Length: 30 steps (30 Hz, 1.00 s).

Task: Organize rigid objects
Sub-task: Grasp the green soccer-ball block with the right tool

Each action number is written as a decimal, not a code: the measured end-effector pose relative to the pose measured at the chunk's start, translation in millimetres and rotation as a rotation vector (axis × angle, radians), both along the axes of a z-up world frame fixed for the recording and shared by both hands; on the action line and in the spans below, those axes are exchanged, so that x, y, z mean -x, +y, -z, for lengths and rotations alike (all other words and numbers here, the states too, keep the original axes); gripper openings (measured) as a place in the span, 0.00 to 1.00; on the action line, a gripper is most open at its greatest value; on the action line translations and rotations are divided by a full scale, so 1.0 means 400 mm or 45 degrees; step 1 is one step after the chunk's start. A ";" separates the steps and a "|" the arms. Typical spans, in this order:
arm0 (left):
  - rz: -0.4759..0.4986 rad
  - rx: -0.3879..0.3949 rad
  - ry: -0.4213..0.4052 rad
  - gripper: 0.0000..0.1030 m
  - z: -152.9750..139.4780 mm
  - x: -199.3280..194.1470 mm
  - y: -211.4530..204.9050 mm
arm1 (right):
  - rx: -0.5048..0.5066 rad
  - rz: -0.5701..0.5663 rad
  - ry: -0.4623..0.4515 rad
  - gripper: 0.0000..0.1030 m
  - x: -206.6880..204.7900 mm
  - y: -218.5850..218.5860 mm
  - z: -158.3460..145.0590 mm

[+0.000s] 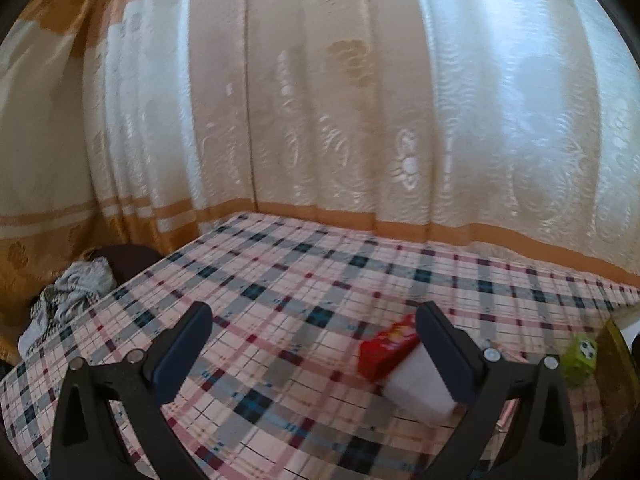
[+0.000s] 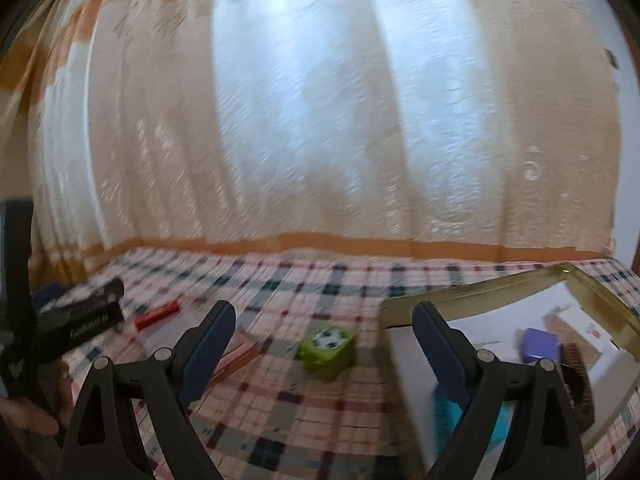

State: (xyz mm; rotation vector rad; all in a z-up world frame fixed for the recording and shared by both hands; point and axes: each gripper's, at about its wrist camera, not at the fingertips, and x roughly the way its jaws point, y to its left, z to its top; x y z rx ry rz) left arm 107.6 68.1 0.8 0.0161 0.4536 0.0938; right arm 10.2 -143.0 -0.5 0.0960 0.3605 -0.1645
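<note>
Right wrist view is showing your right gripper (image 2: 324, 320) standing wide with nothing between its fingers, and the green cube (image 2: 327, 349) with a football print is sitting on the plaid tablecloth (image 2: 288, 400) just ahead, beside the gold-rimmed tray (image 2: 472, 286). That cube is looking small, stiff and light, so you are probably best pinching it across two flat opposite sides, low down; its glossy faces may be slippery. Your left gripper (image 1: 314, 322) is also gaping empty, with the red box (image 1: 386, 346) and a white block (image 1: 416, 384) lying close by its right finger. Both are looking rigid and light; grip the box across its narrow width.
</note>
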 end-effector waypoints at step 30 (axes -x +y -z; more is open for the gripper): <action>-0.110 0.048 0.085 1.00 0.002 -0.023 0.063 | -0.283 0.184 0.528 0.65 -0.246 0.003 0.115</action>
